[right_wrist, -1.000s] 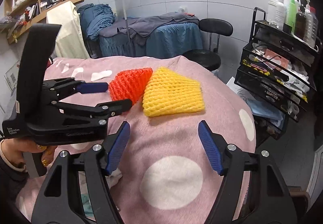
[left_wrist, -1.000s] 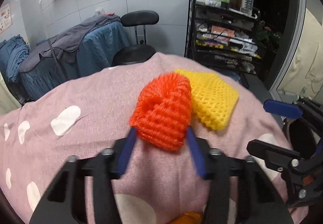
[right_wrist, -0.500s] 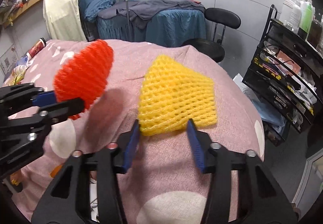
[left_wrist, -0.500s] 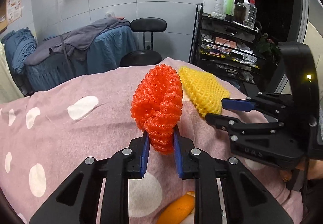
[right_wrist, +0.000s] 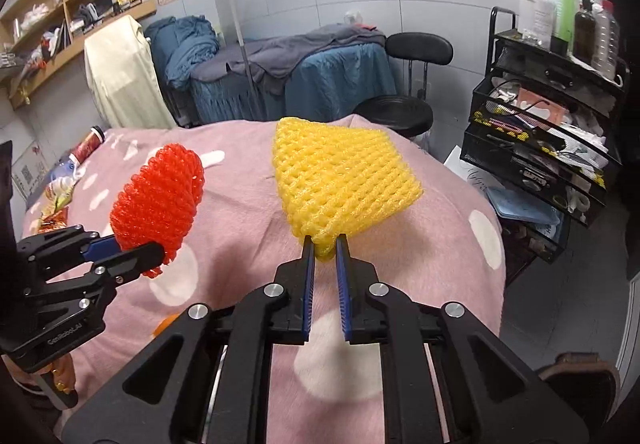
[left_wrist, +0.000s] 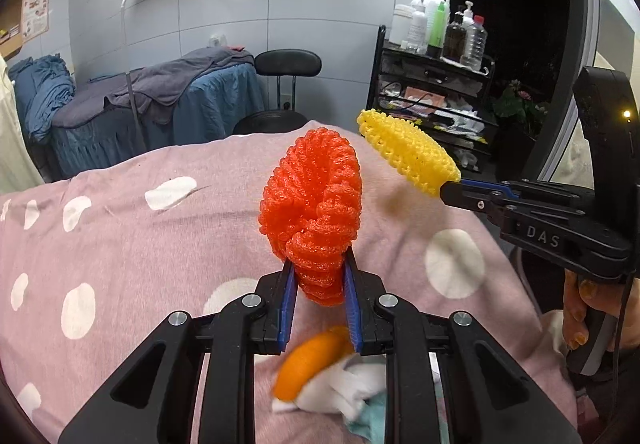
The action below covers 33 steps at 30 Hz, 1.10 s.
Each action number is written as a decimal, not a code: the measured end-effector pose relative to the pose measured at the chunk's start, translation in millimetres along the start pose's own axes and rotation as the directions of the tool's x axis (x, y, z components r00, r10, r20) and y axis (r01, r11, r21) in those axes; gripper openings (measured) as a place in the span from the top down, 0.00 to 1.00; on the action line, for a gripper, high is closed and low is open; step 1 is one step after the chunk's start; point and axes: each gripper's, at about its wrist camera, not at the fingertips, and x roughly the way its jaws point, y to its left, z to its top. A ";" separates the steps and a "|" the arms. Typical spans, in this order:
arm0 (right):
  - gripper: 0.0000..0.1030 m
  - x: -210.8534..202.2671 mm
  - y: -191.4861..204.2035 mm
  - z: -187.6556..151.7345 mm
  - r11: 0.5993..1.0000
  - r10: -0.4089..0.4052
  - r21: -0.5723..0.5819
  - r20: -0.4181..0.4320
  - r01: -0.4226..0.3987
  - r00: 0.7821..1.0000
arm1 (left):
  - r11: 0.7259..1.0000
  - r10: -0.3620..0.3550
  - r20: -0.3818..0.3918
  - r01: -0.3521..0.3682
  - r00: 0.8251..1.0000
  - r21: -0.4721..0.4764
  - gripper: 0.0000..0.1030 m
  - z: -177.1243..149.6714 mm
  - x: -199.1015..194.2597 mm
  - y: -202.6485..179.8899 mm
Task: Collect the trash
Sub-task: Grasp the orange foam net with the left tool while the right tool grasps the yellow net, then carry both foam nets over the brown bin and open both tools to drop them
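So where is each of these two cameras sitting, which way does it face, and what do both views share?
Left wrist: on the left tool, looking forward and down over the pink polka-dot blanket; its fingers pinch the orange foam net; the right tool and the hand holding it show at right.
Right wrist: on the right tool, same heading; its fingers pinch the yellow foam net; the left tool shows at left.
Shared: both nets, the blanket, black stool, bottle-topped cart.

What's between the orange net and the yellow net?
Nothing: only bare pink blanket shows between the orange net and the yellow net, seen best in the right wrist view.
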 end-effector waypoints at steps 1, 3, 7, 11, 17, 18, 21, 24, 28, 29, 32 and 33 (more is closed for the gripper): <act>0.88 -11.4 1.4 -3.7 1.000 0.001 0.002 0.013 -0.001 1.000 | 1.000 -0.007 0.008 0.007 1.000 0.001 0.79 -2.6 -6.3 -4.1; 0.88 -28.3 2.2 -10.4 1.000 0.010 0.011 0.029 -0.010 1.000 | 1.000 -0.022 0.020 0.022 1.000 0.003 0.79 -8.9 -17.3 -13.2; 0.88 -63.9 1.5 -28.0 0.999 0.016 0.039 0.065 -0.019 0.998 | 0.999 -0.050 0.035 0.050 0.998 0.000 0.79 -21.4 -34.5 -27.5; 0.88 -90.5 -4.7 -48.7 0.997 -0.001 0.073 0.080 -0.005 0.997 | 0.997 -0.071 0.043 0.072 0.997 -0.010 0.79 -32.9 -47.9 -40.7; 0.88 -128.1 -25.0 -83.6 0.988 -0.045 0.155 0.104 0.028 0.994 | 0.993 -0.119 0.042 0.120 0.992 -0.002 0.79 -50.0 -61.2 -66.9; 0.88 -133.9 -28.6 -88.6 0.985 -0.057 0.167 0.107 0.038 0.993 | 0.992 -0.129 0.041 0.129 0.991 0.002 0.79 -52.5 -62.7 -73.0; 0.88 -152.4 -40.5 -105.2 0.976 -0.094 0.208 0.119 0.068 0.988 | 0.987 -0.159 0.039 0.159 0.987 0.004 0.79 -57.8 -67.1 -86.4; 0.88 -169.4 -52.5 -122.3 0.963 -0.152 0.242 0.122 0.120 0.981 | 0.983 -0.183 0.036 0.183 0.982 0.006 0.79 -62.1 -70.5 -98.3; 0.88 -188.0 -74.6 -148.7 0.940 -0.198 0.301 0.106 0.159 0.974 | 0.977 -0.214 0.029 0.214 0.976 0.018 0.79 -68.2 -74.4 -116.0; 0.88 -190.9 -78.8 -153.8 0.935 -0.207 0.312 0.099 0.167 0.973 | 0.975 -0.221 0.025 0.221 0.975 0.019 0.79 -70.2 -74.9 -119.9; 0.88 -197.1 -93.9 -171.5 0.915 -0.226 0.358 0.075 0.185 0.971 | 0.970 -0.242 0.015 0.242 0.970 0.020 0.79 -73.9 -74.3 -129.8; 0.88 -197.5 -100.0 -179.4 0.905 -0.238 0.375 0.058 0.200 0.969 | 0.969 -0.246 0.012 0.246 0.969 0.021 0.79 -75.2 -74.0 -133.0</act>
